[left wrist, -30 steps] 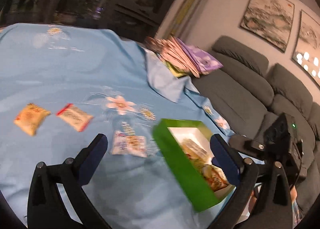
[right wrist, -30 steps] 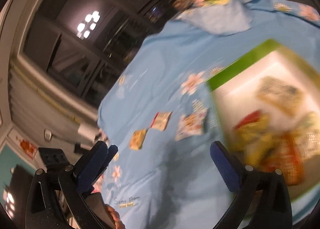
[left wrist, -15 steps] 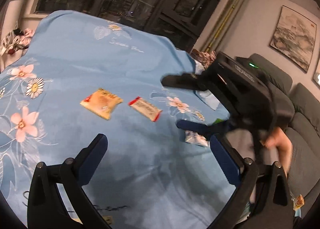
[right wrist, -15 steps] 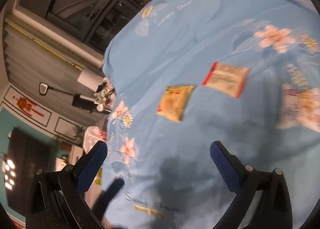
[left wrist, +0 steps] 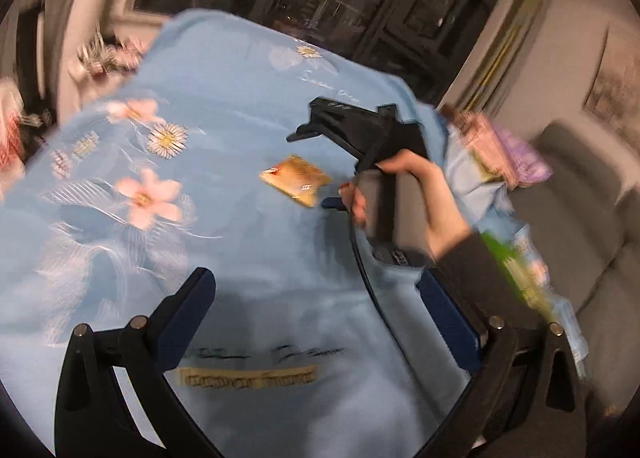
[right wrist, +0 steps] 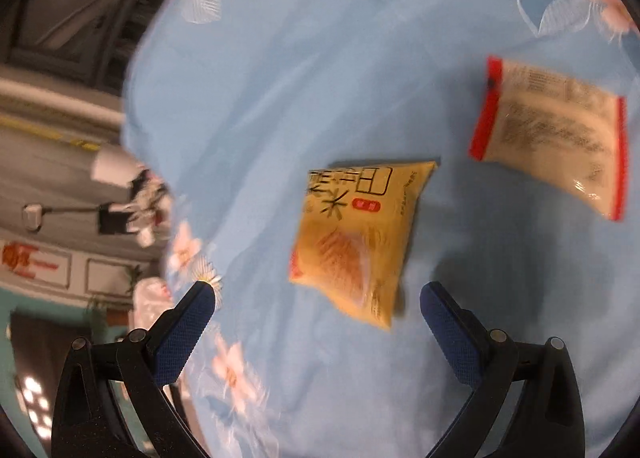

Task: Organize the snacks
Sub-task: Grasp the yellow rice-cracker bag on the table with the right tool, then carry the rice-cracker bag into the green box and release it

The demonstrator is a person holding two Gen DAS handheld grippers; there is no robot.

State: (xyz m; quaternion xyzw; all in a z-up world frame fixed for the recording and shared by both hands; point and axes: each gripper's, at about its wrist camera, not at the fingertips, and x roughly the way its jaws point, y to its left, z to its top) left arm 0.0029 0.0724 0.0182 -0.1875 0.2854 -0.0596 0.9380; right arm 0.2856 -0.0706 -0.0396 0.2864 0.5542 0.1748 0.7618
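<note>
- Right tool: fingers spread wide, nothing between them. It hovers over the blue flowered cloth that covers the worktop.
- Yellow snack packet lies flat on the cloth just ahead of the right tool and roughly centred in the gap between its fingers; near corner sits slightly toward the right finger.
- Packet's long axis runs mostly away from the tool, tilted a bit to the right at the far end. So the fingers straddle its short width, which looks to me like a fair line for a pinch.
- Key relation: packet is straight ahead of and below the right tool, so judged next move is a short push fwd and down, then close. No turn seems needed, maybe a small twist to square up w/ the tilt.
- Red-edged clear packet lies further ahead and to the right of the right tool, apart from the yellow one; not in the closing path.
- Left tool: fingers also spread, empty. The yellow packet is well ahead of it, w/ the person's hand and the right tool's body in between.
- Right hand is clearly the nearer one to the yellow packet; left is farther off.
- Green box shows only as a blur at the right of the left tool, behind the sleeve; contents can't be made out.
- Risk, as a guess: thin packet on soft cloth, so the fingers may snag fabric along w/ it.
- Both views are motion-blurred; fine detail unsure.
</note>
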